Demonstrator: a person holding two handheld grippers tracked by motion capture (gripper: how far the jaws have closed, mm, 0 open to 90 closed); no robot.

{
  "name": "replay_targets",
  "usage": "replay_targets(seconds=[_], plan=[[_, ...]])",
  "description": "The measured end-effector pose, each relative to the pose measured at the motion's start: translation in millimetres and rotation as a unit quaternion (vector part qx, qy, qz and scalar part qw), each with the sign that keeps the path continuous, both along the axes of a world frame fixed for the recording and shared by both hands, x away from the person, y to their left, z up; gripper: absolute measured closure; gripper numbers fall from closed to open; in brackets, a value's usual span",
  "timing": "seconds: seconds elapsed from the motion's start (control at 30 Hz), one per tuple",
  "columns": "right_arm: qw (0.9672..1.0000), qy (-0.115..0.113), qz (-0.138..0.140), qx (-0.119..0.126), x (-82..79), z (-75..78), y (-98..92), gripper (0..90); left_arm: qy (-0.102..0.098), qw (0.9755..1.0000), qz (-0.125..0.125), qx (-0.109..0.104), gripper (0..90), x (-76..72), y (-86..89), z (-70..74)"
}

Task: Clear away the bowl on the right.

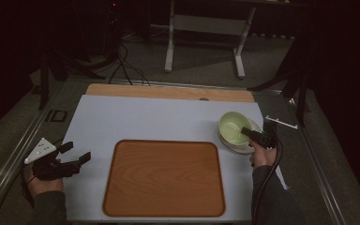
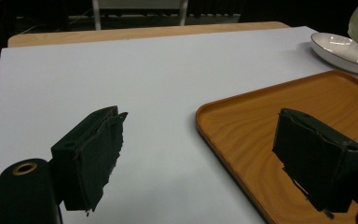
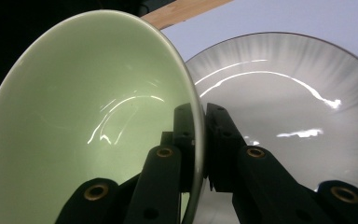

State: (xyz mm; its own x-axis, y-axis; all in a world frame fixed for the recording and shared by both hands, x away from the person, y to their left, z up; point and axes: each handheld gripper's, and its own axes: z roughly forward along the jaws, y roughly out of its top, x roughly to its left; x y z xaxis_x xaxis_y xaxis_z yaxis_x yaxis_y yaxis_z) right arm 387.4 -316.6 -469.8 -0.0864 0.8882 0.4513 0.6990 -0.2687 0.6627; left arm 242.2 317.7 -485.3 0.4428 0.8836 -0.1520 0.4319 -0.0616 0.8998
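A pale green bowl [image 1: 233, 127] is tilted over a white plate [image 1: 243, 147] at the right of the white table mat. My right gripper [image 1: 249, 132] is shut on the bowl's rim: in the right gripper view the jaws pinch the green bowl [image 3: 88, 126] wall at its edge, with the white plate [image 3: 289, 107] behind it. My left gripper [image 1: 77, 152] rests open at the left edge of the mat, nothing between its fingers [image 2: 95, 154]. A wooden tray [image 1: 164, 178] lies in the middle; the left gripper view shows its rim [image 2: 223, 140].
The white mat [image 1: 145, 117] covers a wooden tabletop whose bare strip [image 1: 168, 91] shows at the back. Beyond the table stand a white frame [image 1: 206, 28] and cables on a dark floor. The plate [image 2: 340, 49] and bowl show at the far right in the left gripper view.
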Motion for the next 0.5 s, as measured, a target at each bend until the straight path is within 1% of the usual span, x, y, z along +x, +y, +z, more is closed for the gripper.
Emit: replay_targets(seconds=[0.2,0.5], plan=[[0.9997,-0.005,0.022,-0.004,-1.5,3.4,10.8,83.5,-0.001,1.0,0.0,-0.001,15.6,-0.2,0.2,0.1],[0.9989,-0.011,0.045,0.001,-5.3,7.7,26.1,83.5,-0.001,1.0,0.0,-0.001,15.7,-0.3,0.2,0.2]])
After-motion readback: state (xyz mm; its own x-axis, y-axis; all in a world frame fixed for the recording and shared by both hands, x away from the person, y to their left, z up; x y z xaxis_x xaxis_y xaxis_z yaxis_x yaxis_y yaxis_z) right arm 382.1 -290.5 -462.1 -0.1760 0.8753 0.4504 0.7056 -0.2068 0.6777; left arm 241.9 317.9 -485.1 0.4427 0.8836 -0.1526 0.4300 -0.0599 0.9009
